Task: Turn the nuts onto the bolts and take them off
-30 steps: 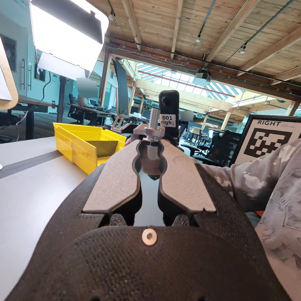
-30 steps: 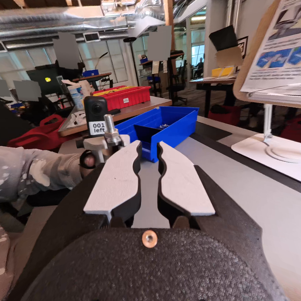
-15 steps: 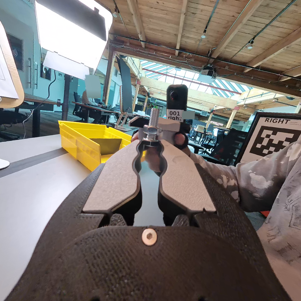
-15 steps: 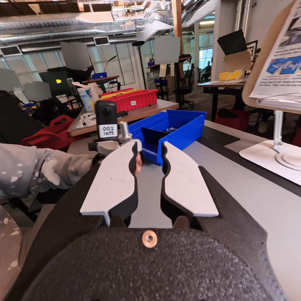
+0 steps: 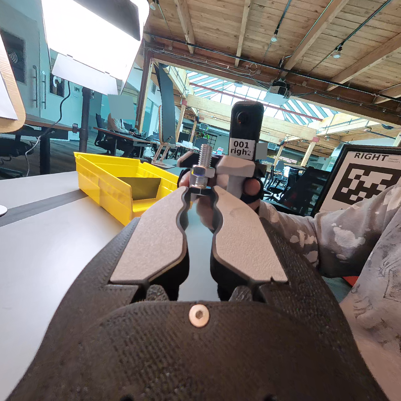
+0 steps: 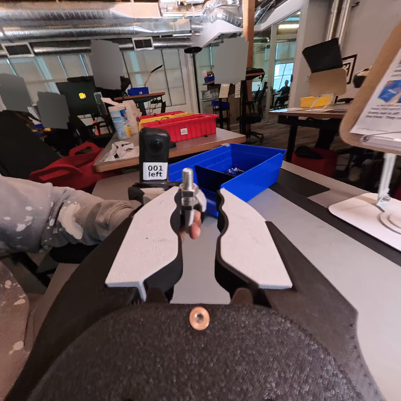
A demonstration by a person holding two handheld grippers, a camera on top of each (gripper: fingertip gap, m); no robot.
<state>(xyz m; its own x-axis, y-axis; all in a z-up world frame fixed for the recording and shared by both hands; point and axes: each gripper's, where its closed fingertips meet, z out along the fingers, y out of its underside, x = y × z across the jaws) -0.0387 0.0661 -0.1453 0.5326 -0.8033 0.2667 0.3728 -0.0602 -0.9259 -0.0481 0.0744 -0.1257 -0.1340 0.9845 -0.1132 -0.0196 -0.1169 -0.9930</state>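
Note:
A silver bolt (image 5: 202,156) stands upright with a hex nut (image 5: 198,172) threaded low on it. My left gripper (image 5: 200,192) is shut on the bolt's head. My right gripper (image 6: 197,193) is open, and the bolt (image 6: 187,175) with its nut (image 6: 188,192) stands between its fingertips, close to the left finger (image 6: 152,227). In the left wrist view the right gripper (image 5: 208,169) faces me from behind the bolt, one finger on each side of the nut. A hand holds each gripper.
A yellow bin (image 5: 104,180) sits on the grey table (image 5: 43,238) to the left. A blue bin (image 6: 249,180) holding small hardware sits beyond the right gripper. A white stand base (image 6: 358,214) with a clipboard is at the right. A framed marker board (image 5: 364,184) stands behind the sleeve (image 5: 325,234). The grippers are tip to tip, or close to it.
The right gripper has moved sideways to the bolt, which was left of its left finger and now stands between its open fingers. The left gripper has kept hold of the bolt.

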